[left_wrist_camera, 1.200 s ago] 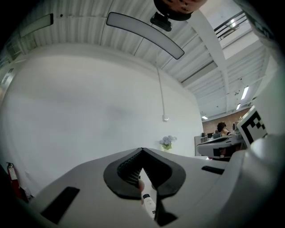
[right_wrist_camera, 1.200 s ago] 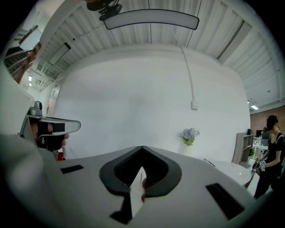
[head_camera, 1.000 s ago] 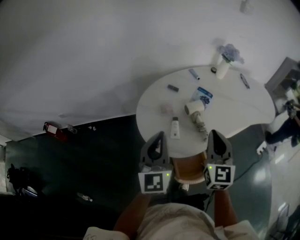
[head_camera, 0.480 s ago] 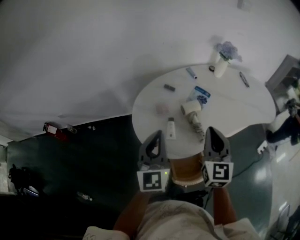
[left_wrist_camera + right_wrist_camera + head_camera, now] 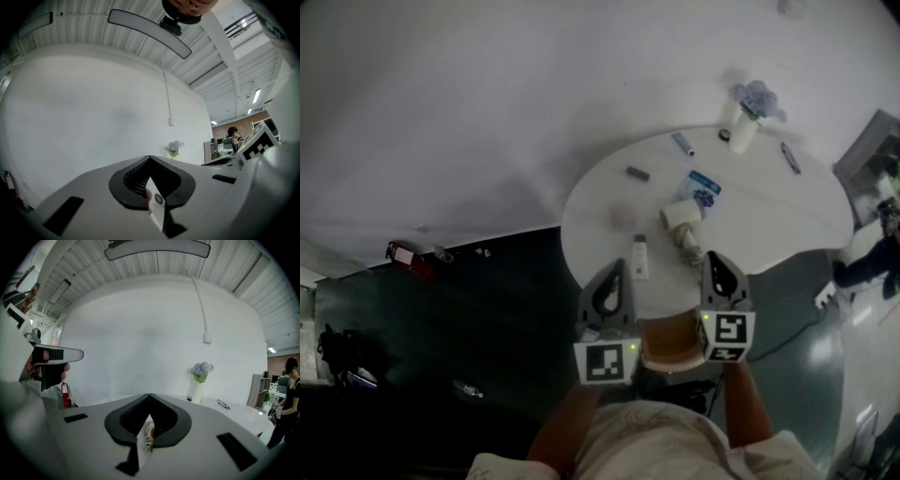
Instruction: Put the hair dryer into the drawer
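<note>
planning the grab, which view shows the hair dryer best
The head view: the hair dryer lies whole on the round table. The right gripper view shows only a sliver, maybe its cord, past its shut jaws. The left gripper view doesn't show it.

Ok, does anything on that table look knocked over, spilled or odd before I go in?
Nothing stands out. The hair dryer lies on the round table with its cord bunched toward the near edge, the vase stands upright, and nothing looks spilled. No drawer shows in any view.

Head cam down — others level; vase (image 5: 744, 138) shared
</note>
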`<control>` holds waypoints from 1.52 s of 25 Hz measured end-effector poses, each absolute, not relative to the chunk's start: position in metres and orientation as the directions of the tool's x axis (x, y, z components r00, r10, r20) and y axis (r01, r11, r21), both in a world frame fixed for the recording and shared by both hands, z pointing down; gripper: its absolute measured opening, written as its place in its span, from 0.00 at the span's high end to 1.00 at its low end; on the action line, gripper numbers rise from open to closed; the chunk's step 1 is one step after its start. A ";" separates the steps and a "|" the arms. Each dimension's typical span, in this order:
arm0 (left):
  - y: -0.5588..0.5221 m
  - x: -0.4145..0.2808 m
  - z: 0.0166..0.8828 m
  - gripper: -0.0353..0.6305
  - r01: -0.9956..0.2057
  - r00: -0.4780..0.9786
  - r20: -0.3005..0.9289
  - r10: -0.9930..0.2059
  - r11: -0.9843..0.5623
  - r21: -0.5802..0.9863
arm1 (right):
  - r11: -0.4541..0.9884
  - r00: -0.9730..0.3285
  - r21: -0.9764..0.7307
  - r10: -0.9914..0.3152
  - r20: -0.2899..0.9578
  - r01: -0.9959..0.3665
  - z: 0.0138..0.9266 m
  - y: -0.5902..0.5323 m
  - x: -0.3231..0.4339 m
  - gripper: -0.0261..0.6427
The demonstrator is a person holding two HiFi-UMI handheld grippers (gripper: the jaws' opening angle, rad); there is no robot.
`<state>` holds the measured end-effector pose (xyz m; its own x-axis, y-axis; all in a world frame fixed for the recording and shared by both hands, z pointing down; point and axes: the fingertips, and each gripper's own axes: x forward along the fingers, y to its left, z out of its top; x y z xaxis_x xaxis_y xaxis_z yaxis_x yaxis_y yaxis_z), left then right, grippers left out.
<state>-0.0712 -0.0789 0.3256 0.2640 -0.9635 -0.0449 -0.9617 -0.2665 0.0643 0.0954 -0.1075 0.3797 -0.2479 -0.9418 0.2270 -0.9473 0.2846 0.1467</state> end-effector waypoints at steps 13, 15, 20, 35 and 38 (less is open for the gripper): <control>-0.079 -0.068 0.328 0.95 -0.963 0.262 -0.025 -0.965 -0.263 0.054 | 0.381 -0.280 0.139 -0.841 0.463 -0.914 0.468 -0.154 0.093 0.77; -0.080 -0.067 0.330 0.95 -0.964 0.262 -0.014 -0.965 -0.262 0.055 | 0.401 -0.287 0.134 -0.816 0.501 -0.906 0.481 -0.160 0.092 0.72; -0.083 -0.070 0.336 0.95 -0.966 0.254 -0.006 -0.967 -0.254 0.055 | 0.432 -0.293 0.116 -0.761 0.579 -0.894 0.509 -0.175 0.090 0.60; -0.089 -0.079 0.360 0.95 -0.973 0.226 0.057 -0.972 -0.223 0.062 | 0.462 -0.273 0.036 -0.583 0.765 -0.886 0.581 -0.219 0.090 0.53; -0.089 -0.081 0.363 0.95 -0.974 0.219 0.061 -0.974 -0.214 0.076 | 0.458 -0.267 0.021 -0.554 0.789 -0.889 0.593 -0.220 0.089 0.53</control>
<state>-0.0810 -0.0893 0.3629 0.2190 -0.9738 0.0610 -0.9738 -0.2142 0.0763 0.0892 -0.2199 0.5931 -0.2666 -0.5536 0.7890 -0.8887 0.4580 0.0211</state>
